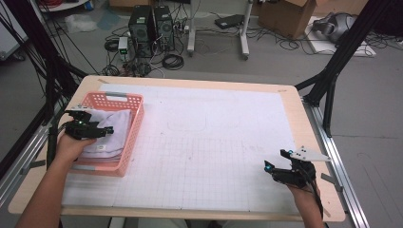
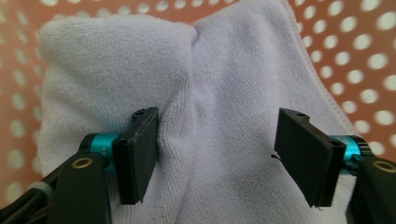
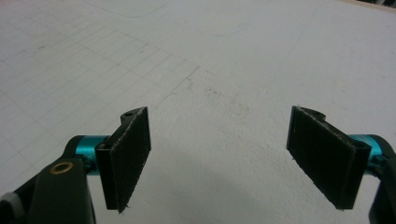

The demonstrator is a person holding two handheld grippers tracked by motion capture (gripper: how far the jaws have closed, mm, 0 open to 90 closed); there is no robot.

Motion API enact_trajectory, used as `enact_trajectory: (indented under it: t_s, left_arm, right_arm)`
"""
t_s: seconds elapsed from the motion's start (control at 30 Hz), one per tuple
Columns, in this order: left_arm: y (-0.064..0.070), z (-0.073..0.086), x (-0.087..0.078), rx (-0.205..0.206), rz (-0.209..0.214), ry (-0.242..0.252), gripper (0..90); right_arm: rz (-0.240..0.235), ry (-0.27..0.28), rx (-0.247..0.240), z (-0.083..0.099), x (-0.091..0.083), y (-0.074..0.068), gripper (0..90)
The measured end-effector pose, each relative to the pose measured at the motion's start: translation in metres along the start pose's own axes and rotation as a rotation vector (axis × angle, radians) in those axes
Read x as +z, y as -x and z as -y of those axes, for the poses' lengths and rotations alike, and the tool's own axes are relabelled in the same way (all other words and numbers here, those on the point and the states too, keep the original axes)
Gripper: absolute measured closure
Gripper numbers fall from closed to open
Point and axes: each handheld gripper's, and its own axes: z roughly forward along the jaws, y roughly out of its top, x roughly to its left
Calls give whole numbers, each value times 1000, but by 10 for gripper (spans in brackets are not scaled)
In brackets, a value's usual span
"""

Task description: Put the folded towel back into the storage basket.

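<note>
Work in hand: stowing a folded towel [image 1: 110, 129] in a pink basket [image 1: 135, 124] at the left side of the table [image 1: 199, 83].
Towel: pale lilac, folded, lying inside the basket; in the left gripper view [image 2: 243, 93], bunched into soft folds against the perforated basket wall [image 2: 364, 51].
Left gripper [image 1: 108, 130]: over the basket, just above the towel; in its own view [image 2: 215, 156], jaws spread wide with the cloth between and beneath them, pinching nothing.
Left pads [image 2: 140, 154]: one edge close against a fold of cloth; contact or a hair's gap, cannot tell which.
Right gripper [image 1: 275, 159]: low over the bare white gridded mat [image 1: 214, 156] at the near right, well apart from the basket; in its own view [image 3: 219, 158], jaws spread wide, empty.
Done, by the look of it: towel folded and already resting in the basket, none of it hanging over the rim as far as the high view shows.
Left, as a judgement: little; perhaps pressing the cloth flat or squaring it within the basket, then lifting the left gripper clear.
Progress: near the end, probably the release or just before a final tidy.
Risk: snagging a fold on a pad when pulling away, dragging the towel out of shape.
</note>
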Motion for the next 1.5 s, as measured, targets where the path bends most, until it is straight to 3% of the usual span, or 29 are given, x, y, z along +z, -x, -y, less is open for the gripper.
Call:
enact_trajectory:
  t_s: [0.13, 0.2, 0.27, 0.33, 0.37, 0.4, 0.43, 0.53, 0.67, 0.77, 0.83, 0.87, 1.0, 1.17, 1.23, 1.33, 1.5]
  left_arm:
    - [3, 0, 1, 55, 38, 11, 351]
    - [3, -1, 0, 58, 55, 29, 364]
    - [2, -2, -2, 18, 39, 56, 351]
    - [-2, -4, -8, -49, 31, 104, 322]
    - [-3, -5, -13, -70, 24, 143, 324]
    - [-3, -5, -13, -70, 24, 143, 326]
    - [-7, -6, -23, -87, 18, 219, 332]
    - [-11, -6, -42, -114, 22, 328, 333]
    - [-14, -4, -66, -122, 28, 443, 327]
    - [-12, 1, -81, -110, 55, 513, 309]
    - [-10, 3, -85, -107, 59, 531, 294]
    - [-6, 7, -91, -91, 77, 571, 290]
    - [8, 16, -99, -54, 103, 637, 229]
    - [23, 21, -101, -41, 142, 663, 178]
    - [36, 22, -101, -22, 172, 679, 176]
    - [50, 23, -96, 14, 193, 681, 177]
    - [68, 23, -86, 24, 235, 678, 179]
  right_arm:
    - [0, 0, 3, 0, 0, 0, 206]
    - [0, -2, 2, 0, 0, 0, 206]
    - [0, -1, 1, 0, 0, 0, 206]
    - [0, 3, 1, 0, -1, 1, 206]
    - [1, 7, 0, 0, -2, 1, 206]
    - [4, 5, 1, 0, -3, 1, 206]
    - [2, 4, 8, 0, -3, 1, 206]
    - [3, 5, 5, 0, -3, 2, 206]
    - [2, 16, 4, -2, -4, 0, 206]
    - [-2, 28, 4, -3, -5, -1, 206]
    - [-1, 38, 2, -4, -6, -1, 206]
    - [-1, 40, 7, -5, -7, -2, 206]
    - [-3, 50, 1, -6, -7, -3, 206]
    - [-4, 61, -8, -7, -7, -5, 206]
    - [-6, 60, -10, -7, -7, -6, 206]
    - [-7, 58, -18, -6, -6, -7, 206]
    - [-5, 69, -23, -5, -9, -8, 206]
